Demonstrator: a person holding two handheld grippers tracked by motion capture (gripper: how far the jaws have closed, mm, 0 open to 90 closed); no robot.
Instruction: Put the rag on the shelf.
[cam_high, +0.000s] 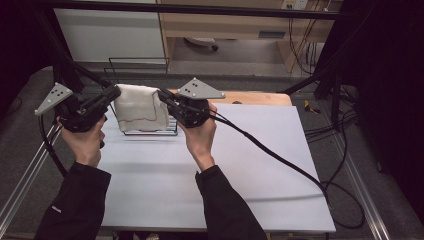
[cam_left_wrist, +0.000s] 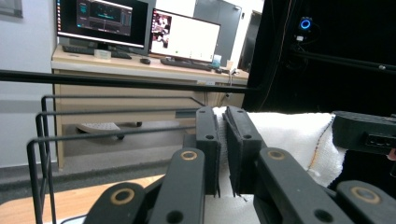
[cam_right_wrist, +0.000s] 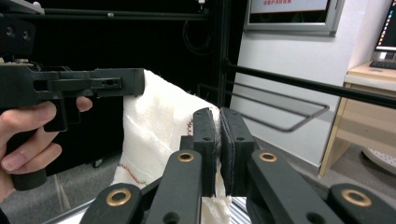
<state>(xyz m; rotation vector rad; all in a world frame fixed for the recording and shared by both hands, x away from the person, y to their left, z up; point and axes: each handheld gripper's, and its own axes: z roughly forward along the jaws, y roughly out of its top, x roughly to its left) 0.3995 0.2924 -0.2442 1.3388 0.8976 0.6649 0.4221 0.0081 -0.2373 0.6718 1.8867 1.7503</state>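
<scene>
Left tool (cam_high: 111, 94) pinching the left top corner of the white woven cloth with the thin red-stitched line (cam_high: 140, 107), jaws closed flat on the fabric as seen in the left gripper view (cam_left_wrist: 223, 140). Right tool (cam_high: 165, 96) clamping the opposite top corner likewise (cam_right_wrist: 218, 140). Cloth hanging spread between the two tools, raised above the black wire rack (cam_high: 150, 131) standing at the far edge of the white desk (cam_high: 240, 170). Holding both upper corners apart probably keeping the cloth taut and flat, likely for draping over the rack's bars or lifting it clear of them; which of the two, impossible to tell. Cloth seemingly touching the rack at its lower edge, though unclear. No brand or label readable on cloth or tools; text on the two monitors (cam_left_wrist: 140, 28) beyond too small to read.
</scene>
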